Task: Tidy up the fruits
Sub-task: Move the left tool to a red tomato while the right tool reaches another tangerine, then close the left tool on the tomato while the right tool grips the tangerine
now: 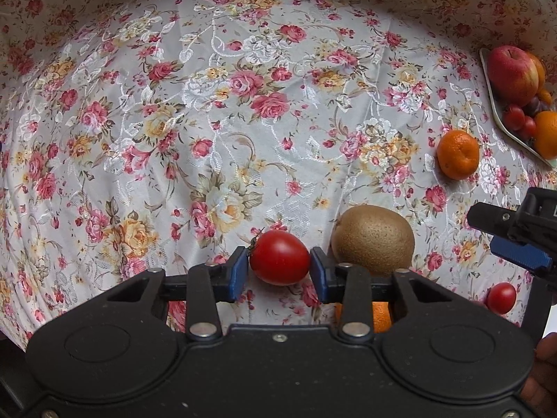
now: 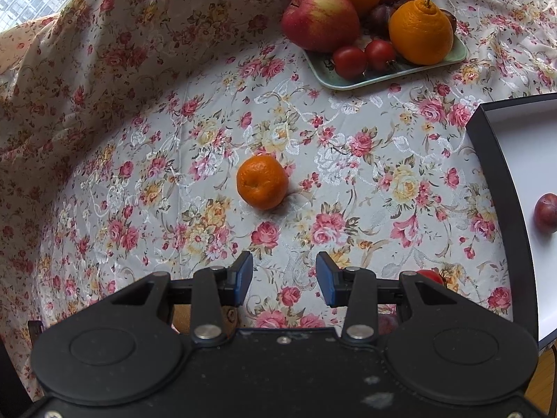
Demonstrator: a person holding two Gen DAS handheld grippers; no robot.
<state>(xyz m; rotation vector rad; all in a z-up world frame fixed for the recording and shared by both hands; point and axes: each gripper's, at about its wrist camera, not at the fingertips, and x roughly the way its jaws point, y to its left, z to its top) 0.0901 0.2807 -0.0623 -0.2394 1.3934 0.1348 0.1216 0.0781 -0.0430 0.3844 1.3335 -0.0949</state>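
Note:
My left gripper point(image 1: 279, 266) is shut on a small red tomato point(image 1: 279, 257), held between the blue pads just above the floral cloth. A brown kiwi point(image 1: 373, 239) lies right beside it. A tangerine point(image 1: 458, 154) lies farther right; it also shows in the right wrist view point(image 2: 262, 181). Another small tomato point(image 1: 501, 297) lies at the lower right. My right gripper point(image 2: 284, 275) is open and empty above the cloth; it also shows in the left wrist view point(image 1: 504, 240).
A pale green tray point(image 2: 351, 82) at the back holds an apple point(image 2: 320, 17), oranges, plums and small tomatoes. A black-rimmed white box point(image 2: 515, 174) at the right holds a plum point(image 2: 546, 212). An orange point(image 1: 381, 317) shows under the left gripper.

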